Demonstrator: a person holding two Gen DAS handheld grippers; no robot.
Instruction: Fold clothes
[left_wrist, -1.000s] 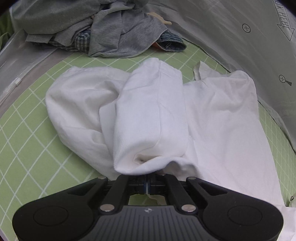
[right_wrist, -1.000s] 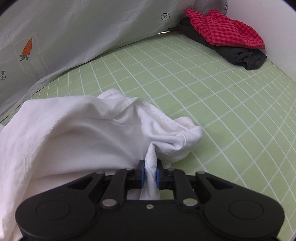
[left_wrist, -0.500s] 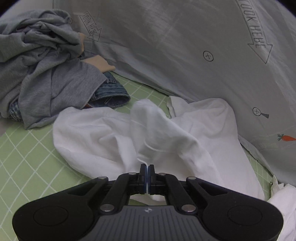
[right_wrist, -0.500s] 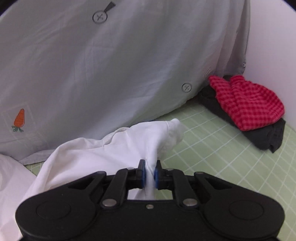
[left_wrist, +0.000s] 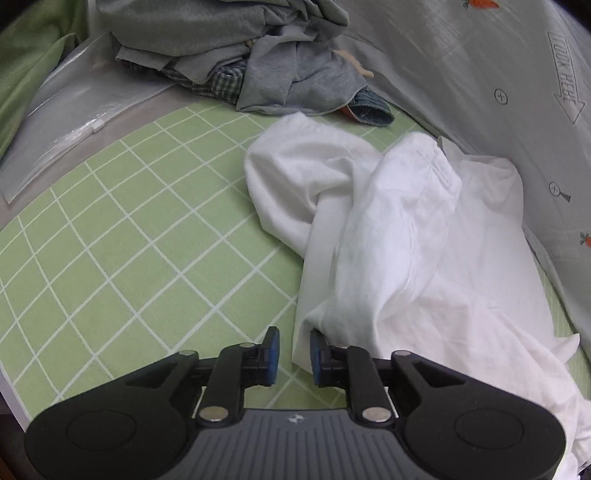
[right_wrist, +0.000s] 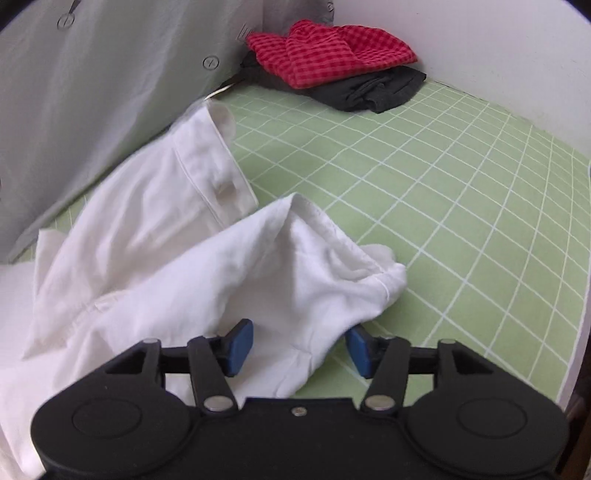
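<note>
Left tool (left_wrist: 293, 352) released, white garment (left_wrist: 399, 236) edge at one o'clock. Right tool (right_wrist: 297, 345) released, spread around crumpled cloth on green bench (right_wrist: 443, 192).

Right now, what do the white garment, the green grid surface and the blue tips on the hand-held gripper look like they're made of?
White garment: thin woven fabric, probably cotton; matte, with soft creases and stitched hems.
Green grid mat: smooth and flat with printed white lines, likely a vinyl or rubber cutting mat; it could be printed cloth.
Blue fingertip pads on the right hand-held gripper: matte, probably rubber or soft plastic, on black hard-plastic arms.
</note>
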